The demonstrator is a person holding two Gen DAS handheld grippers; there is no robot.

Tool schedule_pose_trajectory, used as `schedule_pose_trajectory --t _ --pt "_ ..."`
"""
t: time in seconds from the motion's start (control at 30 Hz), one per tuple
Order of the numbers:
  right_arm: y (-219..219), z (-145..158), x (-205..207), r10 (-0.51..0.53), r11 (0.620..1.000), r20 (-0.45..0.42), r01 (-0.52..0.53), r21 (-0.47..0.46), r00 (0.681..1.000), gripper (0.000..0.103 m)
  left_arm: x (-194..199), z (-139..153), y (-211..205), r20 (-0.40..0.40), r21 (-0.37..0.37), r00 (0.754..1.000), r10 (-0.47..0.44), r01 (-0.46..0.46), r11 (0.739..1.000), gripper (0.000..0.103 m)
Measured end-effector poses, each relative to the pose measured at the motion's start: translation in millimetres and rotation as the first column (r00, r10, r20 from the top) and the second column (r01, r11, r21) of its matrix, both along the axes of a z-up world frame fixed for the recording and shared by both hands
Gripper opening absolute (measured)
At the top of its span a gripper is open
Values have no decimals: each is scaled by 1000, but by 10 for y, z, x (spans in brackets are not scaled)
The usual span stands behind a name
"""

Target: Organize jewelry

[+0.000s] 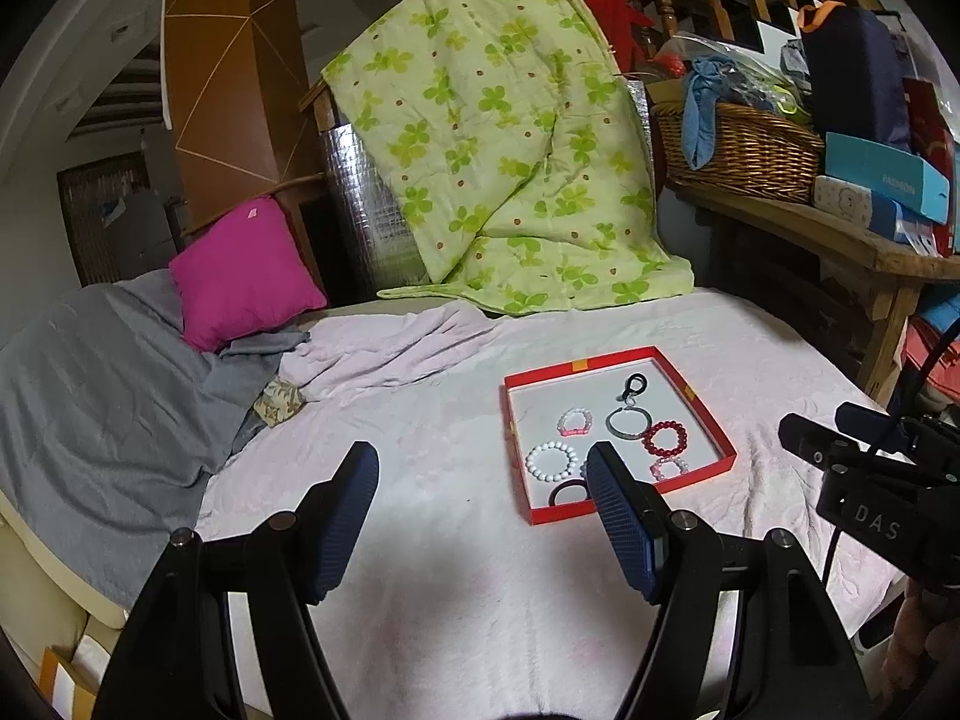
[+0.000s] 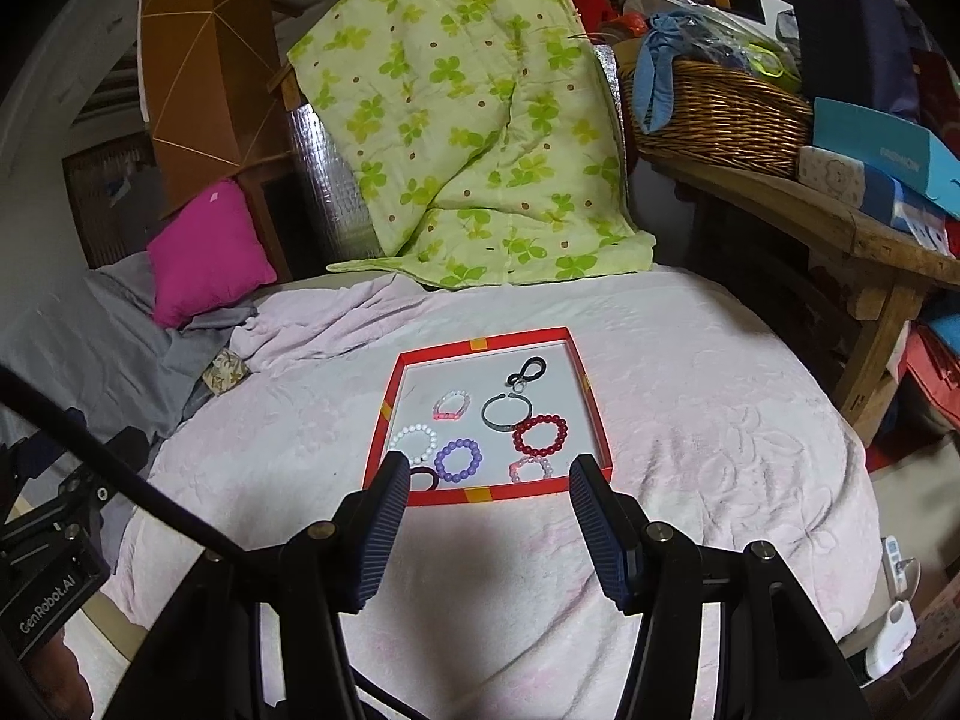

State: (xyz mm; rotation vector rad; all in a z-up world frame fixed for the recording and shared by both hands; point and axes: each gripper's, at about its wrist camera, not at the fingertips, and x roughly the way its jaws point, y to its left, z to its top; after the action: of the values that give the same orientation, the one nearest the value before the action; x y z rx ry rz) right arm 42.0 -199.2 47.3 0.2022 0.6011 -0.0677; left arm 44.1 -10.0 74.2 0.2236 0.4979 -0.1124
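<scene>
Left wrist view: my left hand-held gripper [image 1: 483,474] stands wide, nothing between its pads, over the bed [image 1: 420,540]. The red tray [image 1: 708,414] lies at two o'clock, holding a white bead bracelet [image 1: 550,461] and a red bead bracelet [image 1: 665,438].

Right wrist view: my right hand-held gripper [image 2: 489,483] is moderately parted and empty. The tray [image 2: 384,414] lies at twelve o'clock; a purple bead bracelet [image 2: 458,459] sits near its front edge.

A red-rimmed tray [image 2: 384,420] holds white [image 2: 415,443], purple [image 2: 458,459] and dark-red bead bracelets [image 2: 540,435]; behind it, a green clover-print quilt [image 2: 474,120] and magenta pillow [image 2: 204,252] on the pale-pink bed [image 2: 690,396].
</scene>
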Motion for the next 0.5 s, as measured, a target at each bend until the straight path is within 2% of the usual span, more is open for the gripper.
schedule_pose_trajectory --t 0.3,0.5 --pt "-44 -114 70 -5 1000 -29 5 -4 1000 59 73 -87 -91 -23 6 999 -40 40 999 73" --pt "-12 -177 171 -12 1000 -47 11 -22 999 59 132 -98 -34 8 -18 998 -69 69 997 73"
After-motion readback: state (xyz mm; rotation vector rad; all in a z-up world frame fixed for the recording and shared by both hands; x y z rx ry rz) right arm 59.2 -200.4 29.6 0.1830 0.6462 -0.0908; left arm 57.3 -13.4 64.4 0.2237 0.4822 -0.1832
